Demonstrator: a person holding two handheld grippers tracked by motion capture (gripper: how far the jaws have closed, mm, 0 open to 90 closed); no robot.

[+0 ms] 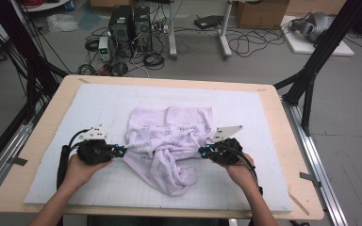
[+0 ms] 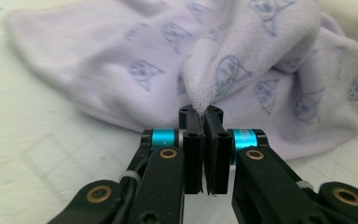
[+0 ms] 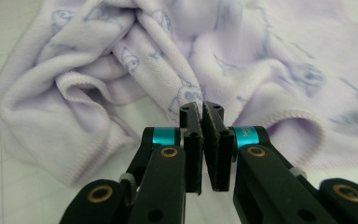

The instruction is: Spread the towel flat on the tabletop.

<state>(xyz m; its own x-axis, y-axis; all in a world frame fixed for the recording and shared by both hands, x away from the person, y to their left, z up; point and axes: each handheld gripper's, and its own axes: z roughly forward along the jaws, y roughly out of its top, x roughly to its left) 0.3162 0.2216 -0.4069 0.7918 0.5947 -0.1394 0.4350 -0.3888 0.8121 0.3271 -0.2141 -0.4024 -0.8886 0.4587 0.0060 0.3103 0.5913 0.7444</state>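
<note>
A pale lilac towel (image 1: 167,141) with small blue prints lies crumpled in the middle of the white mat (image 1: 245,103). My left gripper (image 1: 122,151) sits at the towel's left edge, shut on a raised fold of the towel (image 2: 209,79) that stands up from between its pads. At the towel's right edge my right gripper (image 1: 201,151) is shut on a ridge of the same towel (image 3: 177,79), which runs up and away from the jaws. A hand holds each gripper from below.
The mat covers a wooden table (image 1: 42,136) with bare wood at its borders. Beyond the far edge the floor holds computer towers (image 1: 129,26), tangled cables (image 1: 153,60) and black frame legs (image 1: 311,75).
</note>
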